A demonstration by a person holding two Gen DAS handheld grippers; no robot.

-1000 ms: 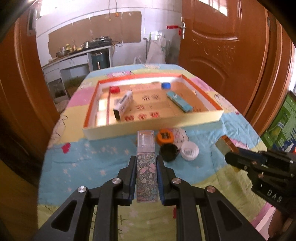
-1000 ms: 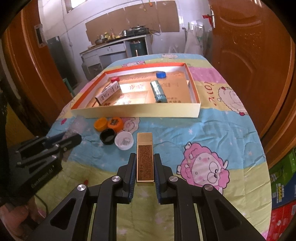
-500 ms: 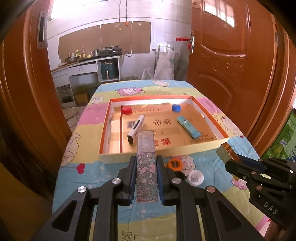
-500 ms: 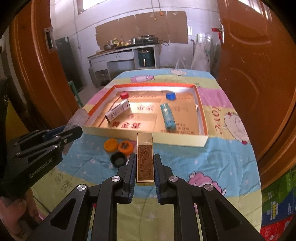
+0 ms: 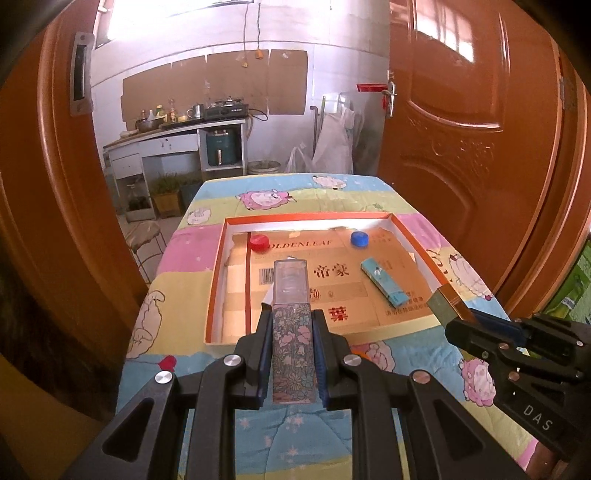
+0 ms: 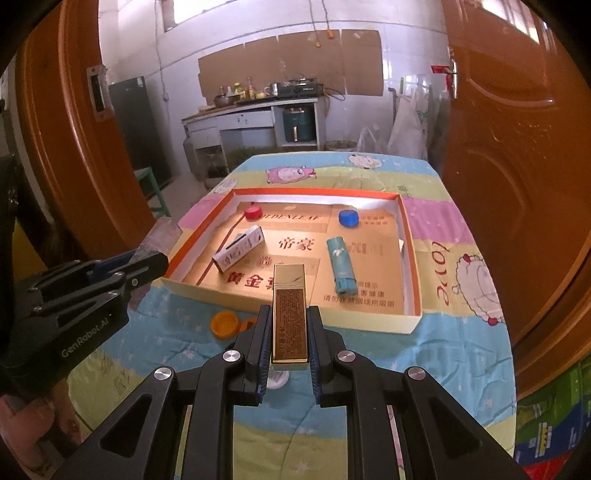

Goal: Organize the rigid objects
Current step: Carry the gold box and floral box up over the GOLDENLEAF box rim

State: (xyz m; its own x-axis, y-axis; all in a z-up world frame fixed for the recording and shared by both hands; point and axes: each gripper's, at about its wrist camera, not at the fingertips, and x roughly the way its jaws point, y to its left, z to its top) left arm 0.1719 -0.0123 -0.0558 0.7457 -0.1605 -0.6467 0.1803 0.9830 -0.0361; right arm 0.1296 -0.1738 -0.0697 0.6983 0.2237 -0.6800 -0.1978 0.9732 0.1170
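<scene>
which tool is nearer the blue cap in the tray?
Right, narrowly, as far as these views show. The right tool with its gold box sits near the tray's right half, where the blue cap lies. The left tool sits toward the tray's left half.

Daylight enters from a high window [image 5: 177,22] at the far wall; blown out white in the left wrist view, less so in the right. Warm orange cast off both doors. A bright patch falls inside the cardboard tray [image 5: 236,280] along its left side and far wall. Strong fisheye bend: door frames bow, corners vignette to black. Foreground gripper parts are sharp and dark; the far kitchen counter [image 6: 251,107] is soft, slightly hazy.
</scene>
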